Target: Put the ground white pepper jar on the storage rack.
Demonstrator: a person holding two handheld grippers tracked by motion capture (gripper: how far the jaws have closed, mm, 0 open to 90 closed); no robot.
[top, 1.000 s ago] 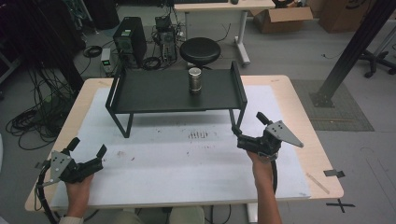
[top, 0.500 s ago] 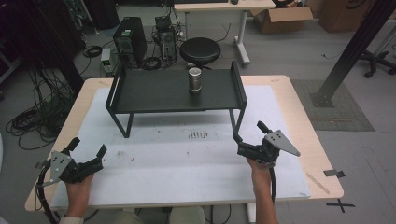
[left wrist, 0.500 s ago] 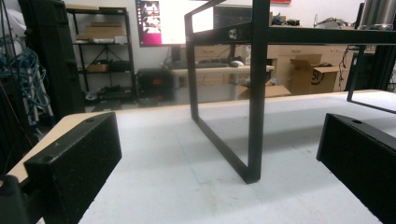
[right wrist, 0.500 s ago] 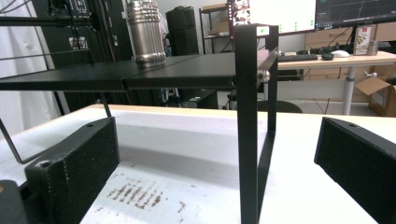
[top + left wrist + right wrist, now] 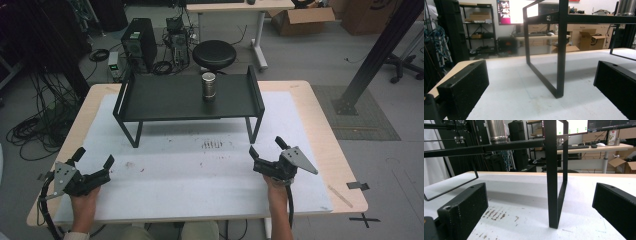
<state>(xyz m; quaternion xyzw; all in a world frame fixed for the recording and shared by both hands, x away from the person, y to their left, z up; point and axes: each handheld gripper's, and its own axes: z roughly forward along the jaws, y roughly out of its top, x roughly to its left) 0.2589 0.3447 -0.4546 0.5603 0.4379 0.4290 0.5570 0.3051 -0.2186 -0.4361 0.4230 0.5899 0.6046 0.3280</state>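
A: At the lower left of the high view?
B: The left gripper [image 5: 93, 157], jaws spread, empty.
A: Lower right?
B: The right gripper [image 5: 266, 147], likewise spread. The metal can [image 5: 208, 86] stands upright on the black rack [image 5: 165, 102], upper centre.

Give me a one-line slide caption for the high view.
Two open hand-held tools, left and right, rest before a black metal stand bearing a steel cylindrical can.

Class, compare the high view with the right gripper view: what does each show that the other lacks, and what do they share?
High view alone: both open grippers, left gripper and right gripper, the hands holding them, a black stool beyond the table.

Right gripper view alone: a desk with keyboard and monitors, seen under the shelf.

Both: the black metal shelf, the steel can standing on it, the white mat.
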